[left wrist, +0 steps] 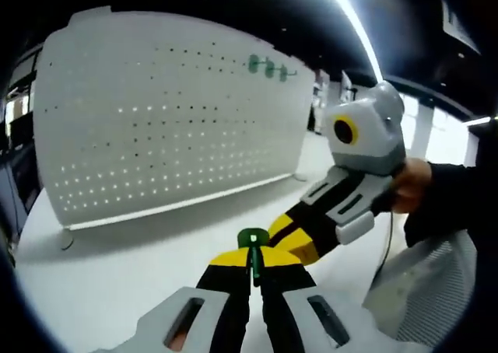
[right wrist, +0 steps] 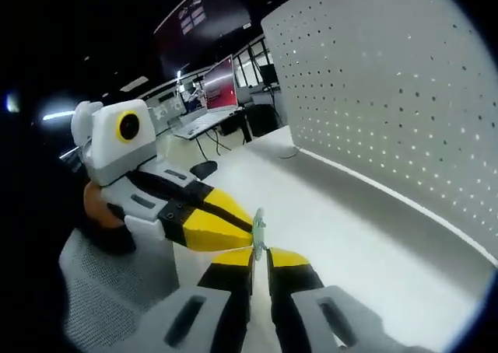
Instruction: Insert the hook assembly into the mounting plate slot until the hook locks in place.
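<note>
I have the left tool point(left wrist: 254, 269) clamped on the green hook point(left wrist: 253, 248), which stands up just past its tips, and the right tool point(right wrist: 260, 252) is pinched onto the same hook from the side, tips meeting mine. The pegboard point(left wrist: 156, 120) stands well ahead on the white desk point(left wrist: 117, 267), other green hooks point(left wrist: 268, 67) already near its top edge. With two tools on one small piece, I could twist it loose or arrive tilted and miss the slot
</note>
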{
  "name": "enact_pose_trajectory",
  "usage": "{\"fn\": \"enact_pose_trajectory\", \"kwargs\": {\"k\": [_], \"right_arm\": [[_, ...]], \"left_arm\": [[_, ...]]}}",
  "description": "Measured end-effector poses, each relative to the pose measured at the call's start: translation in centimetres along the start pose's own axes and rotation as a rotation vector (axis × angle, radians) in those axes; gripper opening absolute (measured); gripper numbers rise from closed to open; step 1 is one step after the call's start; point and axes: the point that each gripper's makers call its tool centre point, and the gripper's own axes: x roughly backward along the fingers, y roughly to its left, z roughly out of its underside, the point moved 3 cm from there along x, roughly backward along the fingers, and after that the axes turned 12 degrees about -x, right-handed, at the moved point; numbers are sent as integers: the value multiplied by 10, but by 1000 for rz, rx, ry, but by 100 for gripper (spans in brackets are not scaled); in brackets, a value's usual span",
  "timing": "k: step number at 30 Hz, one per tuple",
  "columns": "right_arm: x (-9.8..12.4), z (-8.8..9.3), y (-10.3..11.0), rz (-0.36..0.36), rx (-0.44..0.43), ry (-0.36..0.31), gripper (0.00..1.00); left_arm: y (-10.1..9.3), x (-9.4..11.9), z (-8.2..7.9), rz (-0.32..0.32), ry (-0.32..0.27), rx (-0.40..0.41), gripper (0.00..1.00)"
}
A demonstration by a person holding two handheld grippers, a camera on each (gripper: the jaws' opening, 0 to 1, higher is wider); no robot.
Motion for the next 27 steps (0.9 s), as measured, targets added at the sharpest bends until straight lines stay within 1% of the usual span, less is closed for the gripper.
{"fn": "enact_pose_trajectory", "kwargs": {"k": [3, 11, 20, 27], "right_arm": [[-1, 0, 0, 0, 6, 0, 4], [-1, -1, 0, 1, 4, -3, 4], [0, 0, -1, 3, 21, -2, 3], [2, -1, -2, 6, 28, -5, 3]], "left_arm": [[1, 0, 0, 0, 0, 3, 3], [0, 0, -1, -8, -3, -20, 3], [-1, 0, -1, -16, -2, -39, 3], [-3, 0, -2, -6, -2, -50, 4]]}}
